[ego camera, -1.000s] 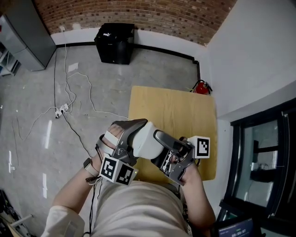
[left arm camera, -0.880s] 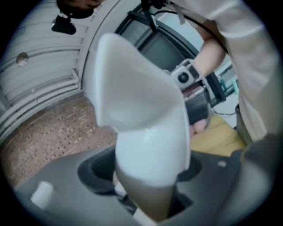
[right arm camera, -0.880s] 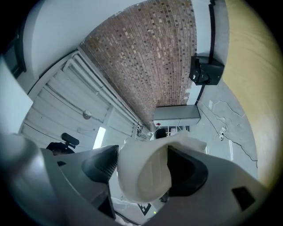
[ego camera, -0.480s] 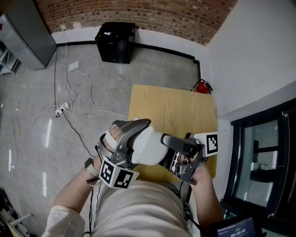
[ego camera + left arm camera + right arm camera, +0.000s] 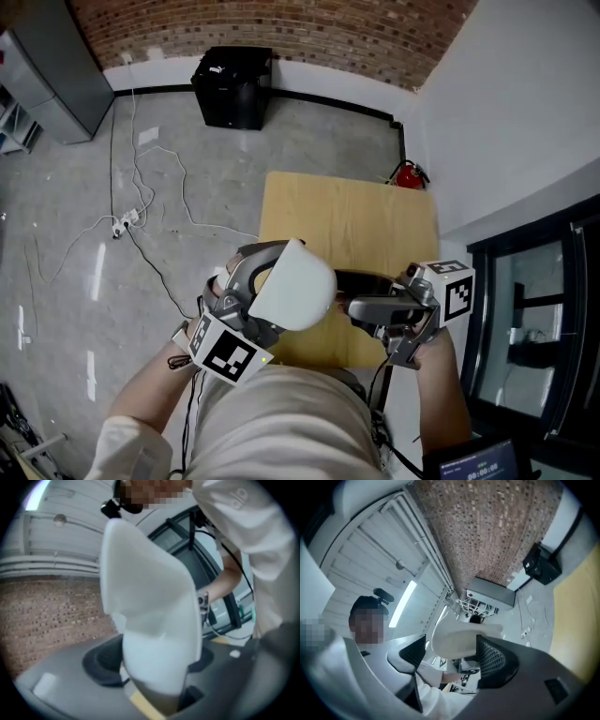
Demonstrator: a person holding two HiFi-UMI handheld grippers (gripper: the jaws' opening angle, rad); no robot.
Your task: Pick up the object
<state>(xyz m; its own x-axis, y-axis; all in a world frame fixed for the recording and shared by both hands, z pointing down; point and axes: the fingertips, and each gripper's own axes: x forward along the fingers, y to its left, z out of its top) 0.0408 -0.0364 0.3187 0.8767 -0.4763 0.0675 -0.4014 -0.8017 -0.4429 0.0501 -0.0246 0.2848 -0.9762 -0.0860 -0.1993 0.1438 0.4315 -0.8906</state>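
A smooth white rounded object [image 5: 292,286] is held up over the near edge of the wooden table [image 5: 347,216], close to the person's body. My left gripper [image 5: 267,281] is shut on it, its grey jaws wrapped round the sides. In the left gripper view the white object [image 5: 150,620] fills the wide gap of the left gripper [image 5: 154,667]. My right gripper [image 5: 361,292] stands to the right of the object, open, with a small gap to it. In the right gripper view the white object [image 5: 457,641] shows beyond the right gripper [image 5: 450,653], whose pads stand apart.
On the concrete floor lie white cables [image 5: 141,216]. A black box [image 5: 234,86] stands by the brick wall, and a grey cabinet [image 5: 56,75] at far left. A red fire extinguisher [image 5: 408,176] sits beyond the table. A dark glazed door [image 5: 534,319] is at right.
My right gripper has drawn away to the right, off the white object. The left gripper has tipped and raised the object, which now shows more fully.
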